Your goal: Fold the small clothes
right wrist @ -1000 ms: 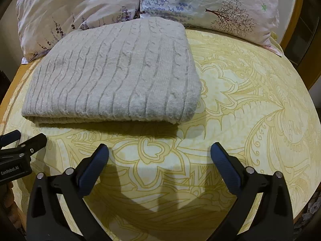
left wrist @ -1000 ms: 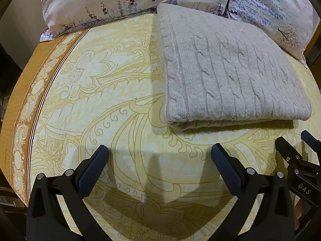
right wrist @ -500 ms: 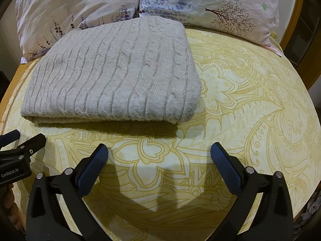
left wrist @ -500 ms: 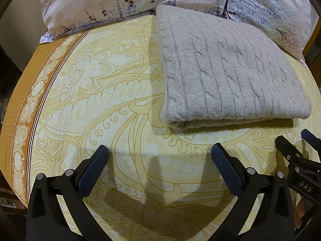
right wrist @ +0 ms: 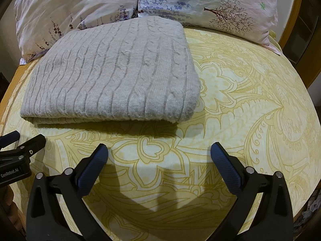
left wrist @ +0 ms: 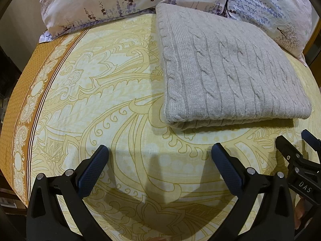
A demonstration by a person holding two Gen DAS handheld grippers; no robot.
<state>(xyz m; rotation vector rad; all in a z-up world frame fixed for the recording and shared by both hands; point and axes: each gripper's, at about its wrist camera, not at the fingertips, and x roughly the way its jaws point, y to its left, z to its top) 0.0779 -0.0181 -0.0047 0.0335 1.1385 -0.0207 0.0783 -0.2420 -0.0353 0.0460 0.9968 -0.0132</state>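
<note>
1. Left tongs (left wrist: pixel 159 156): black arms with blue padded tips, at the bottom of the left wrist view. The tips stand wide apart and hold nothing; they hover over bare bedspread, short of the sweater's near edge.
2. Right tongs (right wrist: pixel 159 154): same build, at the bottom of the right wrist view. The tips are spread wide with nothing between them, above the bedspread and apart from the sweater. They also show at the lower right edge of the left wrist view, marked "DAS".
3. Grey cable-knit sweater (left wrist: pixel 226 76): folded into a thick rectangular stack. It lies flat on the bed, in the upper right of the left wrist view and the upper left to centre of the right wrist view (right wrist: pixel 112 74). The layered edge faces the cameras; the far edge lies against the pillows.
4. Bedspread (left wrist: pixel 104 92): pale yellow with a darker scrolling leaf pattern and an ochre border band along the left of the left wrist view.
5. Pillows (right wrist: pixel 200 4): two, white with lavender sprigs and a small tree print, side by side across the top of both views.
</note>
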